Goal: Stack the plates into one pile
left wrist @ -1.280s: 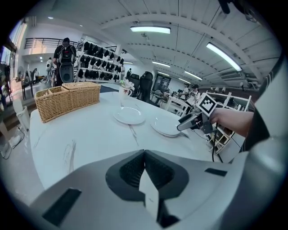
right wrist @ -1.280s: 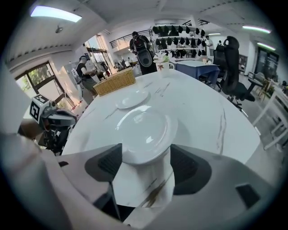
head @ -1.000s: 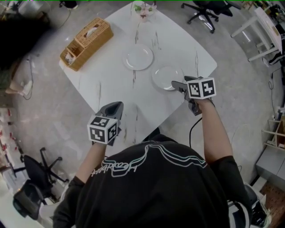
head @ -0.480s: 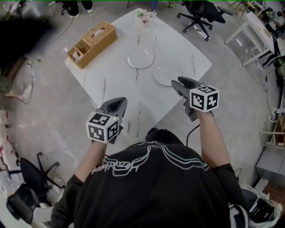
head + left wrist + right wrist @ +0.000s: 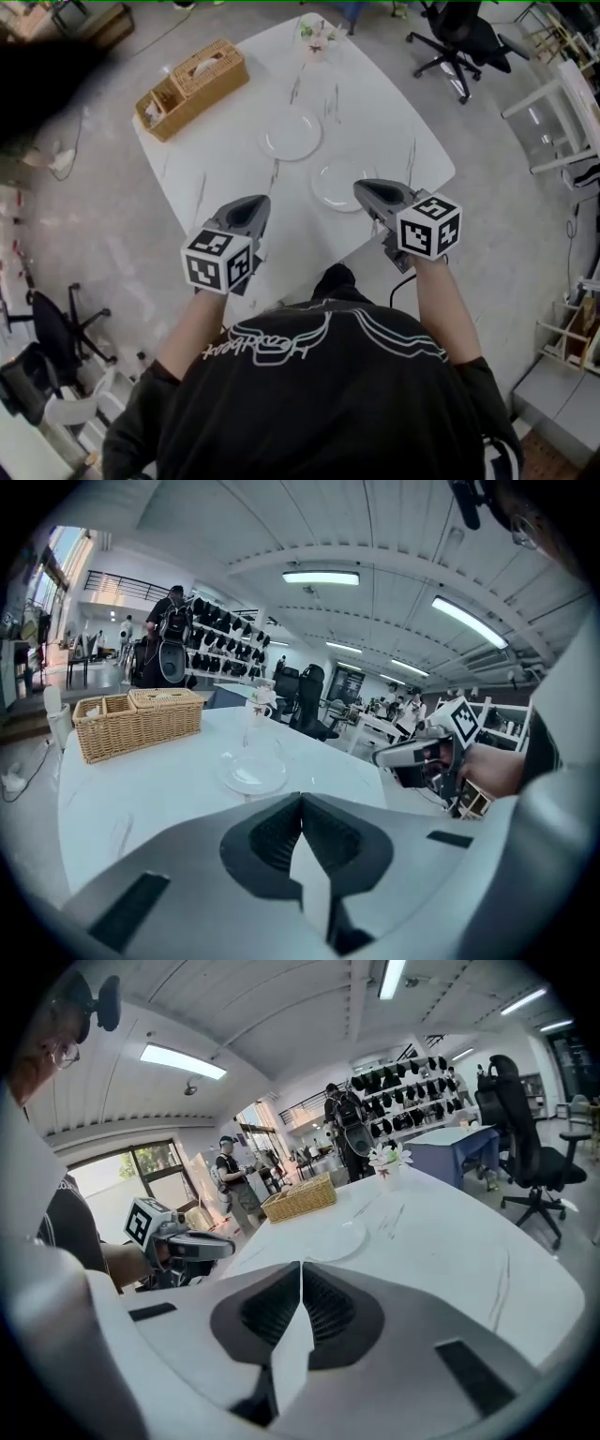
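Observation:
Two white plates lie apart on the white table [image 5: 225, 155]: the far plate [image 5: 292, 136] in the middle, the near plate [image 5: 333, 186] closer to me on the right. My right gripper [image 5: 358, 187] hangs above the near plate's right edge, shut with nothing between its jaws. My left gripper [image 5: 262, 201] hovers over the table's near left part, also shut and empty. In the left gripper view, its closed tips [image 5: 301, 797] point toward a plate [image 5: 251, 771]. In the right gripper view, the closed tips [image 5: 301, 1265] face a plate [image 5: 343, 1238].
A wicker basket [image 5: 190, 86] stands at the table's far left corner. A small vase with flowers [image 5: 317, 36] stands at the far edge. Office chairs [image 5: 466, 37] are on the floor beyond the table, another chair [image 5: 42, 328] at the left. People stand in the background.
The right gripper's jaws, open beside the near plate a second ago, have closed on nothing, and the gripper has lifted. The left gripper has risen as well. Both plates lie where they were.

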`<move>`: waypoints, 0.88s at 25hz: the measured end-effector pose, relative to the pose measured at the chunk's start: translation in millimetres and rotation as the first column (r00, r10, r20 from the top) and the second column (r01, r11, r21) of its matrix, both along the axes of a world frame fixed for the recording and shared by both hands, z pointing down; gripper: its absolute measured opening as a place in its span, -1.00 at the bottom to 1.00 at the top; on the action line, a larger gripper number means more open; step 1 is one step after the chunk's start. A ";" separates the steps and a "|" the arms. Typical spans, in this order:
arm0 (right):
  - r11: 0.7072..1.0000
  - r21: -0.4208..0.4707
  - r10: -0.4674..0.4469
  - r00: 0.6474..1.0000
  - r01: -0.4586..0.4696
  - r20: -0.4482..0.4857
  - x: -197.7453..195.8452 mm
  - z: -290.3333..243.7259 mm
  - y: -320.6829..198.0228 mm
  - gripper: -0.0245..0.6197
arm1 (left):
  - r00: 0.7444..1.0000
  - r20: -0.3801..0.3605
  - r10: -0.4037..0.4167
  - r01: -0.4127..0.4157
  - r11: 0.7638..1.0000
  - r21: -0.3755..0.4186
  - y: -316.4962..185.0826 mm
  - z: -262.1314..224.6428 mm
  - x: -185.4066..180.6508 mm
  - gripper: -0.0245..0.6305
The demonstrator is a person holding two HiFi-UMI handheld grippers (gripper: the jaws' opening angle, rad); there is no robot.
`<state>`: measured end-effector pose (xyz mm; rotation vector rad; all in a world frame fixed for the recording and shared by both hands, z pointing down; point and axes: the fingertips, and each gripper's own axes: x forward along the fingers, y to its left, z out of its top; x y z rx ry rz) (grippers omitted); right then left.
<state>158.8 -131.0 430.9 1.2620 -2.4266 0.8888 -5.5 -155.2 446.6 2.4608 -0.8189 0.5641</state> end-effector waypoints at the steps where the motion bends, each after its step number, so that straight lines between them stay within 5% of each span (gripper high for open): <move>1: 1.000 -0.008 -0.021 1.000 0.021 0.001 9.3 1.5 -5.1 -0.83 | 1.000 -0.001 -0.014 0.014 1.000 -0.007 -4.2 1.1 12.3 -0.85; 12: 0.973 -0.034 -0.227 0.973 0.228 0.037 62.5 18.2 -64.4 -0.79 | 0.981 0.059 -0.184 0.186 0.982 -0.037 -29.8 17.6 69.0 -0.85; 15: 0.969 -0.025 -0.245 0.969 0.246 0.024 67.0 20.9 -78.4 -0.27 | 0.973 0.069 -0.221 0.224 0.974 -0.034 -29.8 21.0 66.0 -0.85; 22: 0.947 -0.047 -0.321 0.944 0.318 -0.069 62.3 38.1 -117.3 -0.02 | 0.957 0.096 -0.274 0.279 0.959 -0.043 -44.5 35.1 50.2 -0.85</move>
